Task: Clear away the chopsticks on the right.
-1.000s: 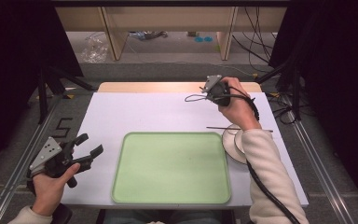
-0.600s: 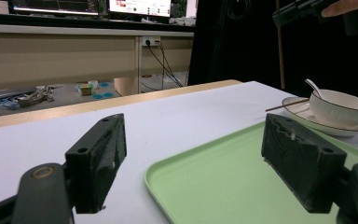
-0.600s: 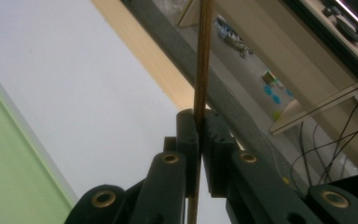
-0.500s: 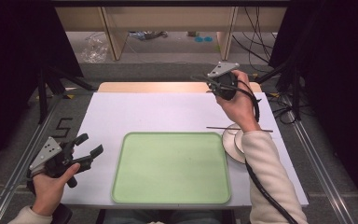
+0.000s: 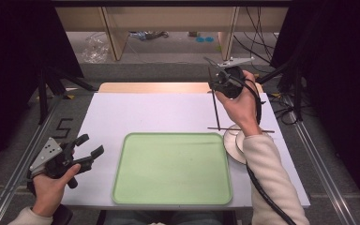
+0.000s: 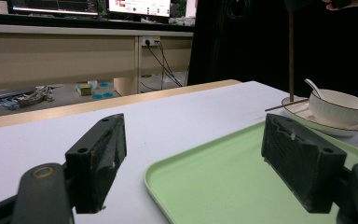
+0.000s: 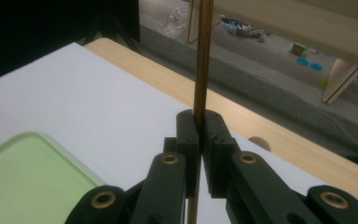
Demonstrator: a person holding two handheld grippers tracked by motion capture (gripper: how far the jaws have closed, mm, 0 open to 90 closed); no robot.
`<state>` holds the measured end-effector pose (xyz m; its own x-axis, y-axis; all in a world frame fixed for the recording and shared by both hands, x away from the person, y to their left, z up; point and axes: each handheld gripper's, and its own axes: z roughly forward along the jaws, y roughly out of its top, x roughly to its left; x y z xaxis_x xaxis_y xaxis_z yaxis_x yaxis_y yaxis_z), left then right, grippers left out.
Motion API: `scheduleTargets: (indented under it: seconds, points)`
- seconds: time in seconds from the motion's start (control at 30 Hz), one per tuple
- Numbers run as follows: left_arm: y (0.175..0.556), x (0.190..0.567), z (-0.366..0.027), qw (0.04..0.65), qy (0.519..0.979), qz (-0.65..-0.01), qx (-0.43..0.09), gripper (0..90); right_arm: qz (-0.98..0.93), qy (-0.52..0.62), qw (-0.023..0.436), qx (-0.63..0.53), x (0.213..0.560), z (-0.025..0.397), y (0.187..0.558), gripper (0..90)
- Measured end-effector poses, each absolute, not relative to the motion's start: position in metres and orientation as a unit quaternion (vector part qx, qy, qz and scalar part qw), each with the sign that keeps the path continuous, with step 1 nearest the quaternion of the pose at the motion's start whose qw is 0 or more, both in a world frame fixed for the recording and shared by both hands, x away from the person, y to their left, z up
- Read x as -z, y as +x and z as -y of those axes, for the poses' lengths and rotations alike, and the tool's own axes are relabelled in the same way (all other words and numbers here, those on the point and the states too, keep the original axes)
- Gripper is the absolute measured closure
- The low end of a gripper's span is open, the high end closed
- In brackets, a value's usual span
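My right gripper (image 5: 219, 78) is raised over the table's far right, shut on a thin dark chopstick (image 5: 215, 105) that hangs almost straight down. In the right gripper view the jaws (image 7: 199, 128) pinch that chopstick (image 7: 202, 65) near its middle. A second chopstick (image 5: 258, 131) lies flat across a white plate (image 5: 230, 143). The plate holds a white bowl (image 6: 339, 106) with a spoon (image 6: 314, 87) and is partly hidden by my right forearm. My left gripper (image 5: 90, 144) rests open and holds nothing, left of the green tray (image 5: 173, 168).
The tray sits at the front centre of a white sheet (image 5: 154, 115) over a wooden tabletop (image 5: 154, 87). Beyond the far edge are desk legs, cables and clutter on the floor. Metal rails run along both sides.
My right gripper has risen and turned, and the chopstick it holds has swung from roughly level to hanging upright. The left gripper has stayed put.
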<state>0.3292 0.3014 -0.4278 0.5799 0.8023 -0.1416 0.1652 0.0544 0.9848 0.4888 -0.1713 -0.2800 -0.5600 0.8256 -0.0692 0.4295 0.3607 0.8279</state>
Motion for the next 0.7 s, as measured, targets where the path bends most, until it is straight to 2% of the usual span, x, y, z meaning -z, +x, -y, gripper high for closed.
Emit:
scheduleTargets:
  seconds: [0.1, 0.17, 0.47, 0.7]
  points:
    - [0.329, 0.428, -0.301, 0.619, 0.639, -0.379, -0.257, 21.9, -0.78, 0.415, 0.237, -0.405, 0.28, 0.171, 0.487, 87.5]
    - [0.329, 0.428, -0.301, 0.619, 0.639, -0.378, -0.257, 21.9, -0.773, 0.442, 0.206, -0.405, 0.28, 0.17, 0.485, 87.4]
    - [0.329, 0.428, -0.301, 0.619, 0.639, -0.378, -0.257, 21.9, -0.763, 0.499, 0.155, -0.381, 0.284, 0.17, 0.48, 87.4]
    - [0.329, 0.428, -0.301, 0.619, 0.639, -0.378, -0.257, 21.9, -0.758, 0.542, 0.104, -0.348, 0.301, 0.171, 0.475, 87.4]
